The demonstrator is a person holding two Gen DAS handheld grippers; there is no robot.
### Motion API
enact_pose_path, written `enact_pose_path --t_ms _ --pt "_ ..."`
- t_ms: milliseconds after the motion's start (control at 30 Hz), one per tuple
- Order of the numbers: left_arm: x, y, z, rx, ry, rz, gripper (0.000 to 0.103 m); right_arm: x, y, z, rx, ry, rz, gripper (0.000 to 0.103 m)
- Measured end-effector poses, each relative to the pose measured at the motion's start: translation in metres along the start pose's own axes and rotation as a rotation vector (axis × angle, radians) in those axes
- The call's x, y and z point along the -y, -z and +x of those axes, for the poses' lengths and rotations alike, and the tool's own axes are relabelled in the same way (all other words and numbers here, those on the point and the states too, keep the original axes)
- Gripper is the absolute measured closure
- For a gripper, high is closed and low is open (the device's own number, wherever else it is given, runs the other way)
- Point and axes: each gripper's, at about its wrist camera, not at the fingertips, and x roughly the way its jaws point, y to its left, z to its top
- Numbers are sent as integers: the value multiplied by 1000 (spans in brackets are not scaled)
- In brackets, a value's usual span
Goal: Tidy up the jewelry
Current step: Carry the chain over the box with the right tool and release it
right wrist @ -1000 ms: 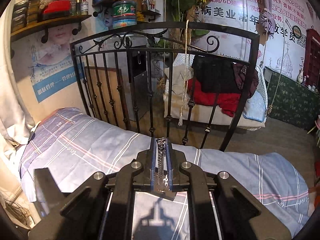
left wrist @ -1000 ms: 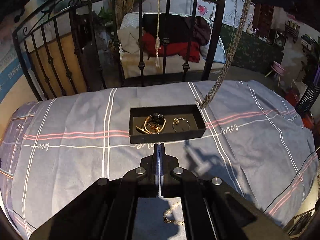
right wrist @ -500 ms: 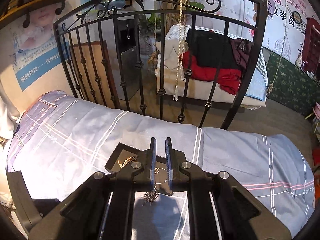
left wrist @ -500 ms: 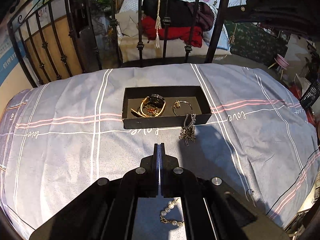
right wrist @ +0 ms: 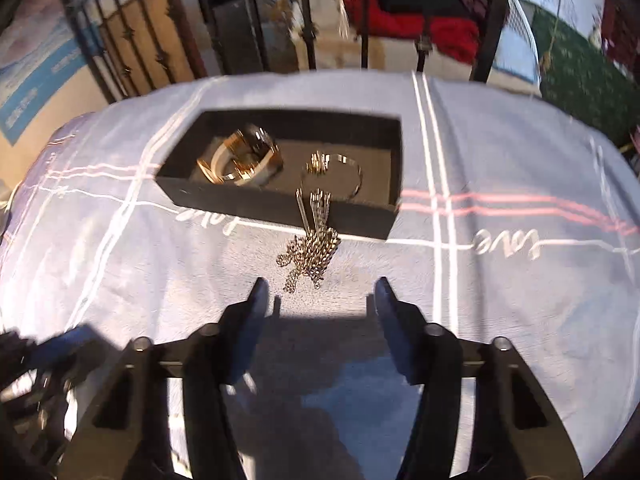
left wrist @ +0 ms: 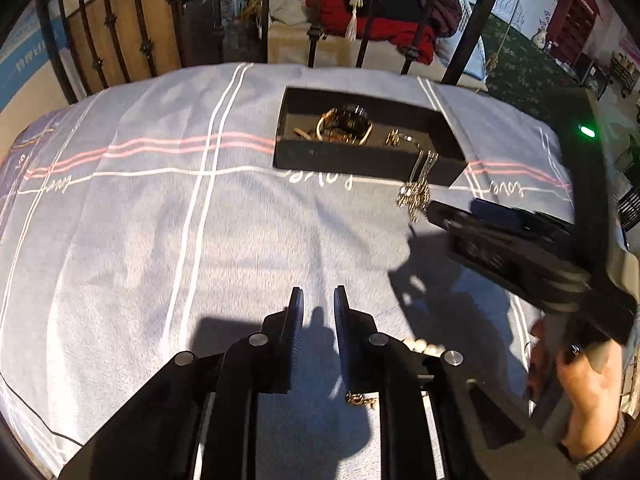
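silver chain necklace [right wrist: 310, 246] now lies draped over the front wall of the black jewelry tray [right wrist: 276, 206], most of it heaped on the plaid bedspread [right wrist: 500, 300] at frame centre; a second ago the right gripper [right wrist: 320, 294] held it pinched overhead, and now those fingers gape wide and empty, so the drop fell short and needs redoing. the left gripper [left wrist: 318, 308] has parted slightly, holding nothing, above a pearl bracelet [left wrist: 422, 346] low in its view. a gold watch [right wrist: 240, 158] and bangle [right wrist: 334, 168] crowd the tray.
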Motion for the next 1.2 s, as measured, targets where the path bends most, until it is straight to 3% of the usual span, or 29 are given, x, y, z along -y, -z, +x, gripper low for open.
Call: enact_pose_path --t_ms 33,100,167,233,267,367,533,800,967,1200 --pt "-1 2 2 -6 -1 0 86 -3 -2 7 -1 11 5 49" --pt "-2 6 6 -14 -5 -3 71 -8 -7 20 -3 27 1 49" --pt "-3 6 10 -17 -10 -7 64 -14 -10 31 -22 25 -12 49" --pt "-3 5 14 -22 -4 -10 64 -16 -8 39 -27 22 -19 64" --pt "-3 4 15 -22 -3 -11 64 -13 -6 38 -19 24 -18 85" --pt "-3 1 15 -13 5 -13 64 -6 -5 28 -8 -14 -12 92" --pt "2 -4 14 -4 14 -9 64 -2 -21 -32 129 -31 -85 93" --pt "10 -6 9 2 28 -4 64 -8 -98 -140 351 -66 -126 93" --pt "13 -7 8 7 29 2 64 -17 -117 -158 393 -58 -154 93" --pt "8 -7 9 2 26 -9 64 -20 -112 -131 325 -31 -145 92"
